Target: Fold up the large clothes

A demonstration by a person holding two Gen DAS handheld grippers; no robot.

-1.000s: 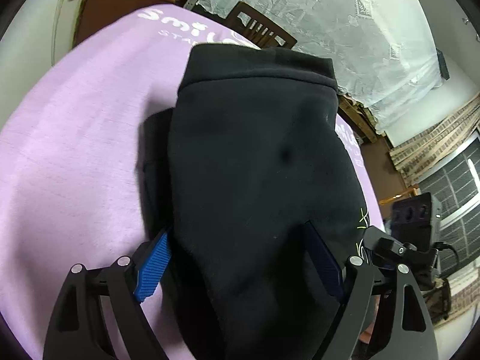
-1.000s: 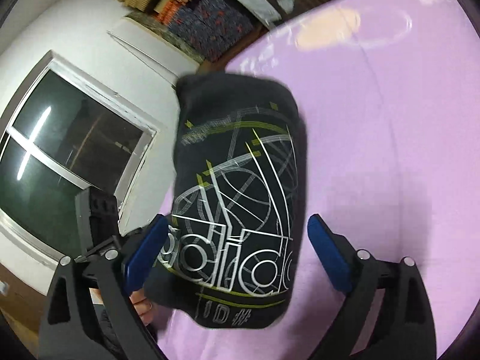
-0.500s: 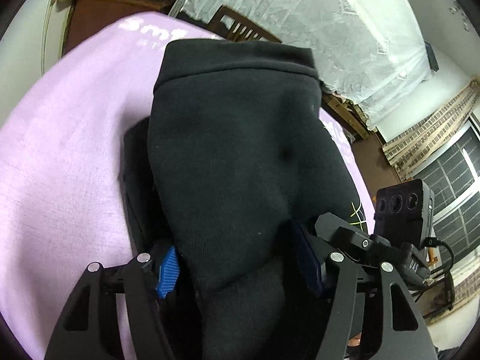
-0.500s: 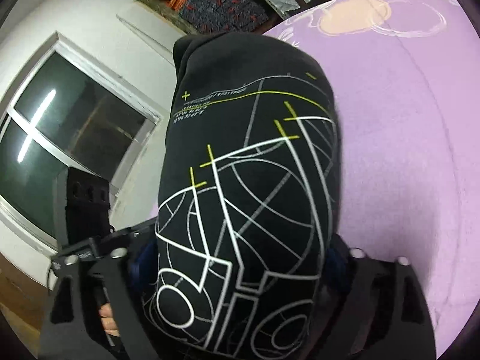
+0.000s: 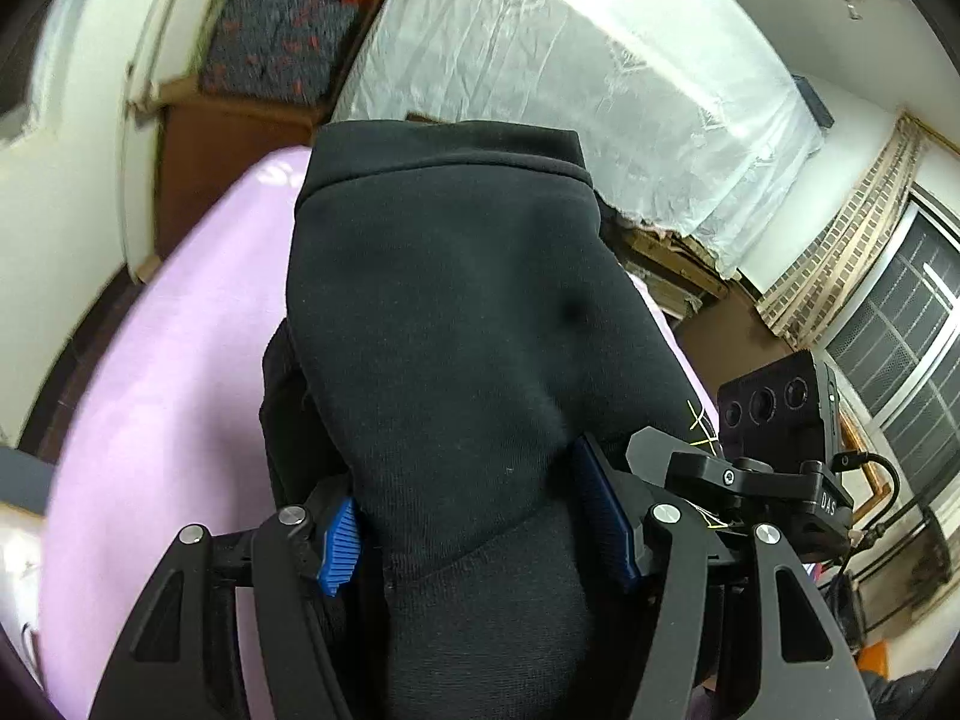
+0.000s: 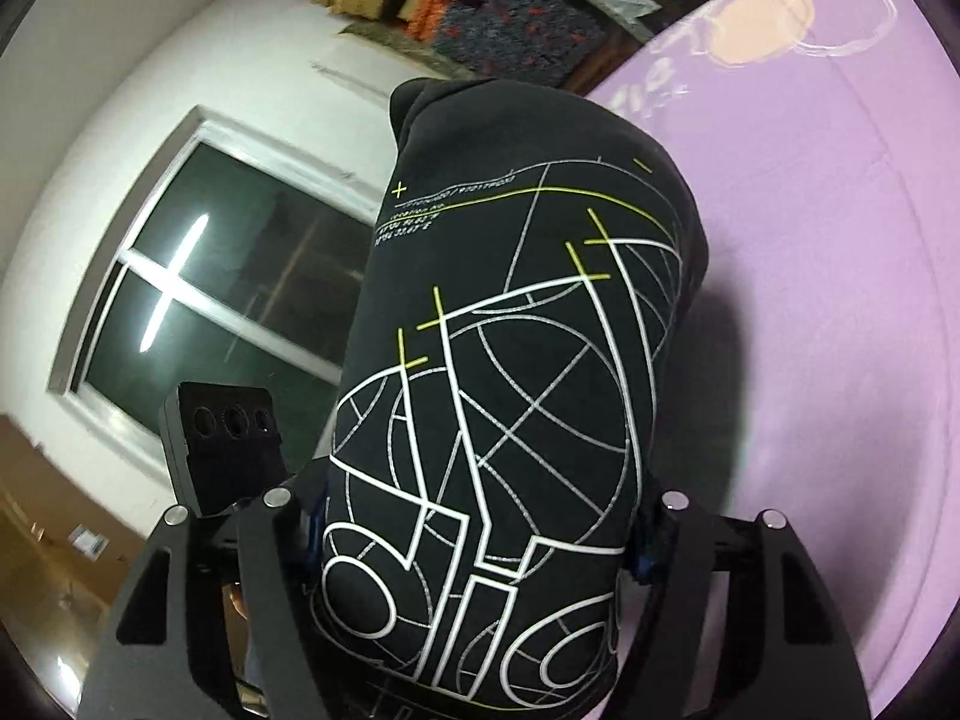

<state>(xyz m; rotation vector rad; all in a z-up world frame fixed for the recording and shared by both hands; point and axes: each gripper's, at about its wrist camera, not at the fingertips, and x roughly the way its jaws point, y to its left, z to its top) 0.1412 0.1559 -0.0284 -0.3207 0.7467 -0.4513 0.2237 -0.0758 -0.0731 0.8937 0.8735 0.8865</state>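
Note:
A folded black sweatshirt [image 5: 456, 330] is held up off the purple bed cover [image 5: 174, 372]. In the left wrist view its plain side faces me, and my left gripper [image 5: 474, 522] is shut on the thick folded bundle. In the right wrist view the sweatshirt [image 6: 510, 372] shows its white and yellow line print, and my right gripper [image 6: 480, 540] is shut on it from the opposite side. The right gripper also shows in the left wrist view [image 5: 774, 468]. The blue pads [image 5: 341, 537] press into the cloth.
The purple cover [image 6: 840, 240] with a pale print spreads to the right. A white wall and a dark window [image 6: 198, 294] are on the left. A plastic-wrapped mattress [image 5: 570, 78], a wooden cabinet [image 5: 216, 156] and stacked boxes stand behind the bed.
Both grippers have closed on the folded sweatshirt and lifted it off the cover. The views tilted up toward the walls.

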